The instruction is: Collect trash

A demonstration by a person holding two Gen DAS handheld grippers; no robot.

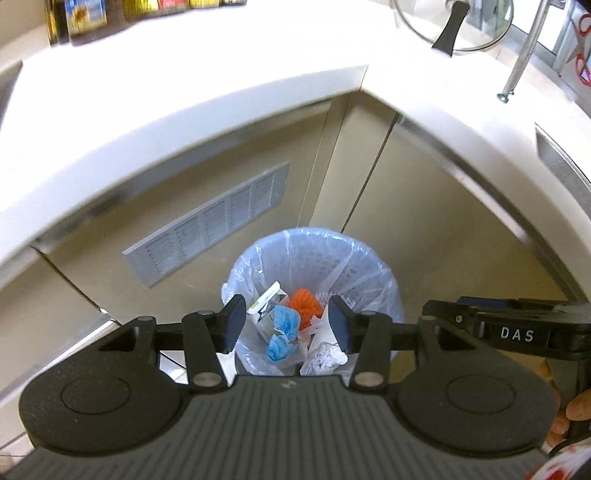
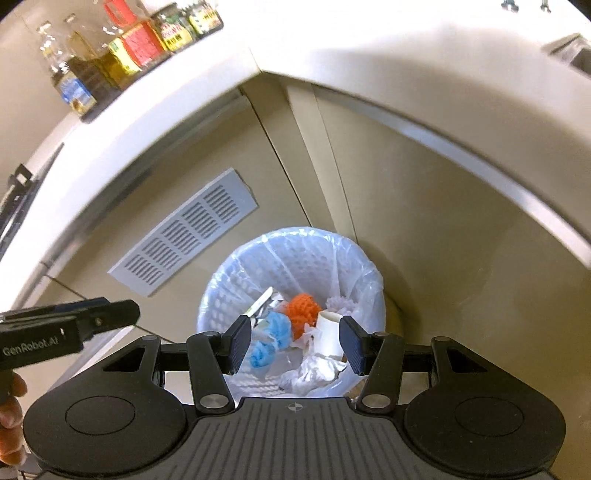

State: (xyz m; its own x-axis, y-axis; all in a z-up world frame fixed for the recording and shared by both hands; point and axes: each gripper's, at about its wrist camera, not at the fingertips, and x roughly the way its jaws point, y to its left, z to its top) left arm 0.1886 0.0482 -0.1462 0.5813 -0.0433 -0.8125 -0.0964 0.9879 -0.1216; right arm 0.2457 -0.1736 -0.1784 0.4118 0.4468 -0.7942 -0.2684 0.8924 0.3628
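Observation:
A round trash bin (image 1: 373,266) (image 2: 354,254) lined with a clear bluish bag stands on the floor in the corner under the counter. Inside lie an orange knitted ball (image 1: 304,306) (image 2: 303,310), crumpled blue pieces (image 1: 284,332) (image 2: 273,330), white crumpled paper (image 1: 325,354) (image 2: 314,373), a white cup (image 2: 328,332) and a small white carton (image 1: 264,301). My left gripper (image 1: 286,326) hangs open well above the bin with nothing between its fingers. The right gripper (image 2: 295,343) is also open and empty above the bin. Each gripper's body shows at the side of the other's view.
A white L-shaped counter (image 1: 184,92) (image 2: 332,40) wraps above the bin. On it stand bottles and jars (image 2: 122,55), and a glass pot lid (image 1: 454,26). A grey vent grille (image 1: 207,221) (image 2: 184,232) sits in the beige cabinet front. A person's fingers (image 2: 9,413) hold the left gripper.

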